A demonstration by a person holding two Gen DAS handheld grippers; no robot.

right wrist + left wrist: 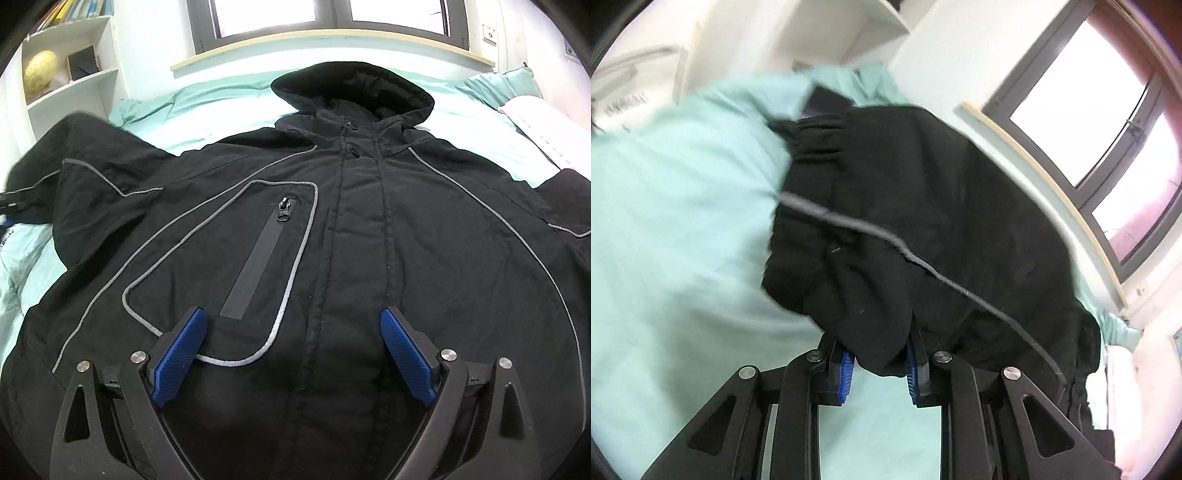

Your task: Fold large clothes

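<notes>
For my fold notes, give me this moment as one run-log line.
stage: first sleeve fold | left gripper: shut on sleeve | right gripper: open above jacket front | surface: bed

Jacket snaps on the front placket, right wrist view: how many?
2. Both snaps sit near the collar of the black jacket: upper snap, lower snap just below it. More could be hidden under the placket further down.
</notes>
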